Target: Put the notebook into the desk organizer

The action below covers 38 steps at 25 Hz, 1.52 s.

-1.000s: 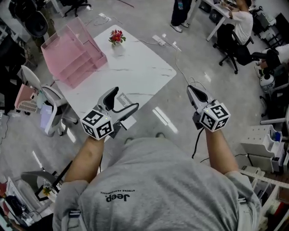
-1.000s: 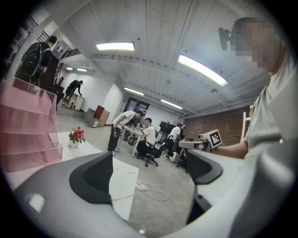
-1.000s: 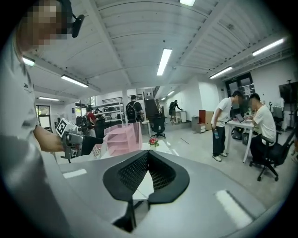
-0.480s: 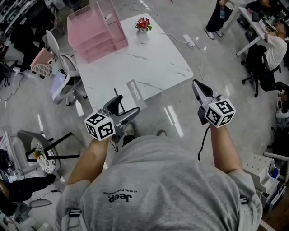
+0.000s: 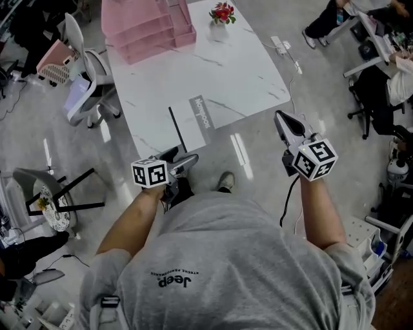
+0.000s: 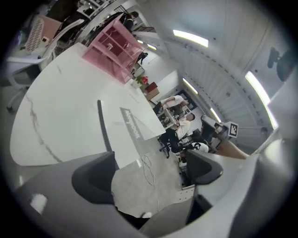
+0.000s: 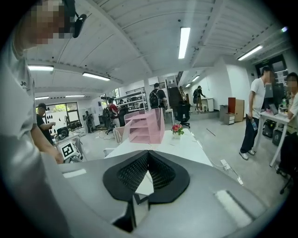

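The notebook (image 5: pixel 188 126), white with a black spine and a grey printed strip, lies flat at the near edge of the white marble table (image 5: pixel 245 77). A pink desk organizer (image 5: pixel 147 26) stands at the table's far left corner. My left gripper (image 5: pixel 185 156) hovers open just short of the notebook's near end, over the floor. In the left gripper view the notebook (image 6: pixel 122 132) lies ahead of the empty, spread jaws (image 6: pixel 149 172), and the organizer (image 6: pixel 114 44) is beyond it. My right gripper (image 5: pixel 281 118) is off the table's right edge, shut and empty (image 7: pixel 148 163). It faces the organizer (image 7: pixel 146 125).
A small vase of red flowers (image 5: pixel 222 13) stands at the table's far edge. An office chair (image 5: pixel 87 74) is at the table's left side, and a second one (image 5: pixel 48 196) is nearer on the left. A power strip and cable (image 5: pixel 281 45) lie on the floor. People sit at desks (image 5: pixel 390 64) on the right.
The table and notebook have come closer in the head view as the person walked up. The left gripper now sits just below the notebook's near end. Jaws are unchanged.
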{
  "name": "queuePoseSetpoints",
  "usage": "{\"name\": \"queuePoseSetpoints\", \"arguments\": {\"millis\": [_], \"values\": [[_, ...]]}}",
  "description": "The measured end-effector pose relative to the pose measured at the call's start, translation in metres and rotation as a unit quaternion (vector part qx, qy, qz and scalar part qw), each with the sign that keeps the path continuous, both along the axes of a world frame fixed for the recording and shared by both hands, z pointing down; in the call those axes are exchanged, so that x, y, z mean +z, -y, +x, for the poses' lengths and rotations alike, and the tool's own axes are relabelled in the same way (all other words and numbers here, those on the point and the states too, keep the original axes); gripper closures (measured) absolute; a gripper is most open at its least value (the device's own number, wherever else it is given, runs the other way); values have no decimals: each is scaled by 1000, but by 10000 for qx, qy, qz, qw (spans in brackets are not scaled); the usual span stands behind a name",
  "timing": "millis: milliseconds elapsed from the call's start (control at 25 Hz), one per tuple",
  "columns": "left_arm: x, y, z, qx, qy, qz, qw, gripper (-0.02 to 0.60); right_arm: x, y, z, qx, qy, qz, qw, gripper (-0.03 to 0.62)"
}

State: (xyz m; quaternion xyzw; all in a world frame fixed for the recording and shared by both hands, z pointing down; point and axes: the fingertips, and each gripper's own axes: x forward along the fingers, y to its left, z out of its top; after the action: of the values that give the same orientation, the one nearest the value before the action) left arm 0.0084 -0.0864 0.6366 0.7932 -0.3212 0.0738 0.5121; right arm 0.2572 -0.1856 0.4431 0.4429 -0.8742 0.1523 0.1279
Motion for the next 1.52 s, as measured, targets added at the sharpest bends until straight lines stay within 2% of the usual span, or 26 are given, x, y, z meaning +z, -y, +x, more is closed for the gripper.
{"name": "queuePoseSetpoints", "arguments": {"millis": [160, 320, 640, 720, 840, 960, 1000, 1080, 1160, 1360, 1520], "values": [[40, 2, 4, -119, -354, -647, 9972, 57, 19, 1, -9, -41, -44, -163, 9998, 591], [69, 13, 14, -380, -827, -1164, 9890, 57, 37, 1, -13, -36, -63, -333, 9994, 591], [91, 36, 24, -723, -1295, -1609, 9758, 74, 55, -4, -4, 47, -133, -590, 9982, 591], [92, 40, 26, -780, -1387, -1650, 9734, 140, 58, -7, 0, 69, -149, -649, 9978, 591], [98, 44, 27, -884, -1463, -1741, 9698, 272, 62, -10, 5, 94, -170, -735, 9971, 591], [99, 38, 34, -748, -1629, -1942, 9644, 450, 64, -10, 6, 101, -182, -789, 9967, 591], [95, 33, 39, -651, -1727, -2004, 9622, 483, 64, -10, 5, 97, -179, -796, 9966, 591], [79, 25, 48, -436, -1954, -2000, 9591, 512, 62, -8, 4, 86, -165, -797, 9966, 591], [60, 20, 54, -237, -2091, -1881, 9594, 514, 60, -5, 2, 71, -145, -777, 9968, 591], [20, 26, 55, 93, -2165, -1484, 9649, 515, 53, 2, -4, 18, -85, -694, 9976, 591], [-9, 44, 46, 182, -2224, -1170, 9677, 515, 44, 12, -14, -33, -55, -600, 9982, 591]]}}
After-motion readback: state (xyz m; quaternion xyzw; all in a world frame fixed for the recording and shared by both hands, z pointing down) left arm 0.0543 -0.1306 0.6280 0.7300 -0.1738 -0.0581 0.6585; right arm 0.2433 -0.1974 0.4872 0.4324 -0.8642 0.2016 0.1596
